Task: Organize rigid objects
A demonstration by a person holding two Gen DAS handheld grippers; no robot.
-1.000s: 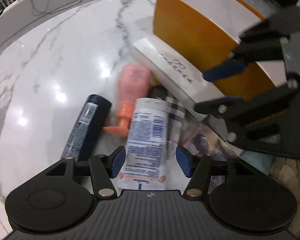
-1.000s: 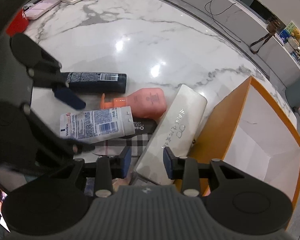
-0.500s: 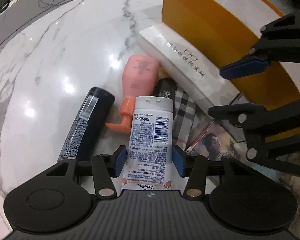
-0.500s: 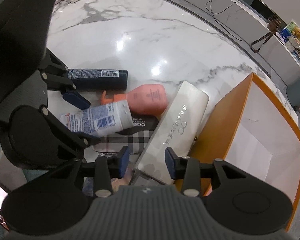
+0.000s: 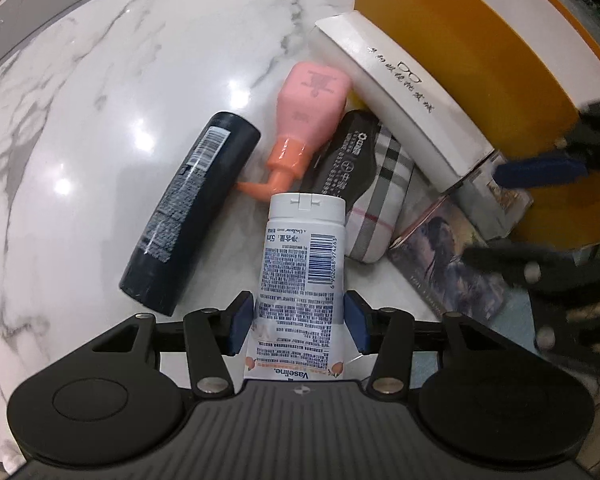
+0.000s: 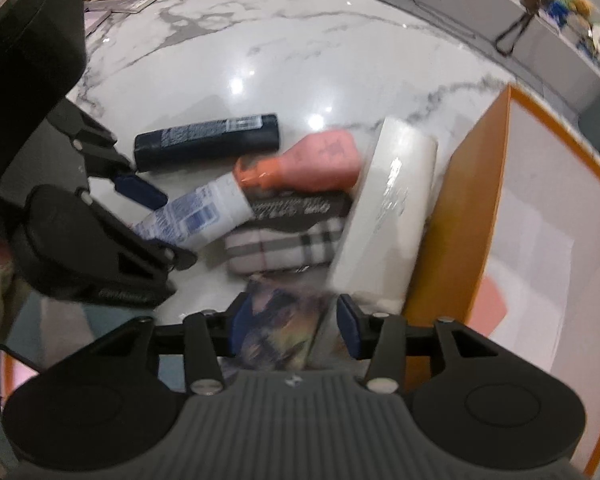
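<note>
Our left gripper (image 5: pixel 298 322) is matte black plastic, with a ribbed grey panel across its base and a small white emblem at the panel's top edge. Two round black discs flank that panel, each with a shallow circular recess. Slim black linkage arms run forward from silver rivets to two fingertips faced with blue pads (image 5: pixel 240 322). Our right gripper (image 6: pixel 292 324) has the same build: ribbed grey base, black discs, silver rivets, blue pads (image 6: pixel 347 326). Triangular cut-outs pierce the outer arms on both.
</note>
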